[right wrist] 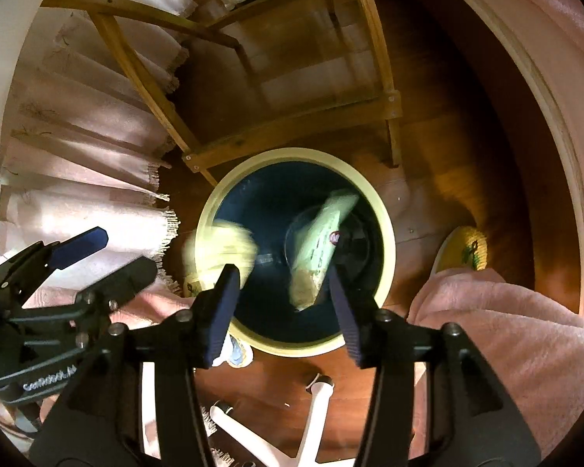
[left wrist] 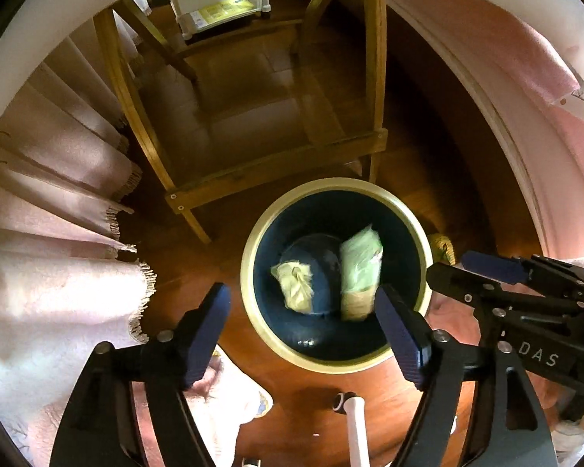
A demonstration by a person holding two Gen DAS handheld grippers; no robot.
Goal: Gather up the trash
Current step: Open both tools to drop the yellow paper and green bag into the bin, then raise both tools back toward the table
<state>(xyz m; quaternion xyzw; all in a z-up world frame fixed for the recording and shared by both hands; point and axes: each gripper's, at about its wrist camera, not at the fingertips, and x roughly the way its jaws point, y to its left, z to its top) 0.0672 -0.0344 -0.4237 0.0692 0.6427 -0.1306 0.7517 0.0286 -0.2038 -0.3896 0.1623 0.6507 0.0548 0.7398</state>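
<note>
I am looking almost straight down with both tools over one round bin (left wrist: pixel 336 274), cream at the rim and dark blue inside, standing on a brown wooden floor (left wrist: pixel 420 179). I count two pieces of trash. The first is a crumpled pale yellow wad (left wrist: pixel 294 284), which in the left view sits low inside the bin; in the right view it is smeared and shows over the bin's left rim (right wrist: pixel 222 251). The second is a pale green packet (left wrist: pixel 360 272), tilted on end inside the bin and blurred in both views (right wrist: pixel 317 249). My left gripper (left wrist: pixel 303 334) has its two blue-padded fingers spread wide with nothing between the pads. My right gripper (right wrist: pixel 284 307) also stands parted, less widely; its pads frame the packet in the picture but do not press on it. Each tool shows at the edge of the other's camera. Beyond the bin stands one wooden frame (left wrist: pixel 276 171), with fringed pink cloth (left wrist: pixel 58 210) hanging to the left, and one white chair base (right wrist: pixel 315 420) lies below.
</note>
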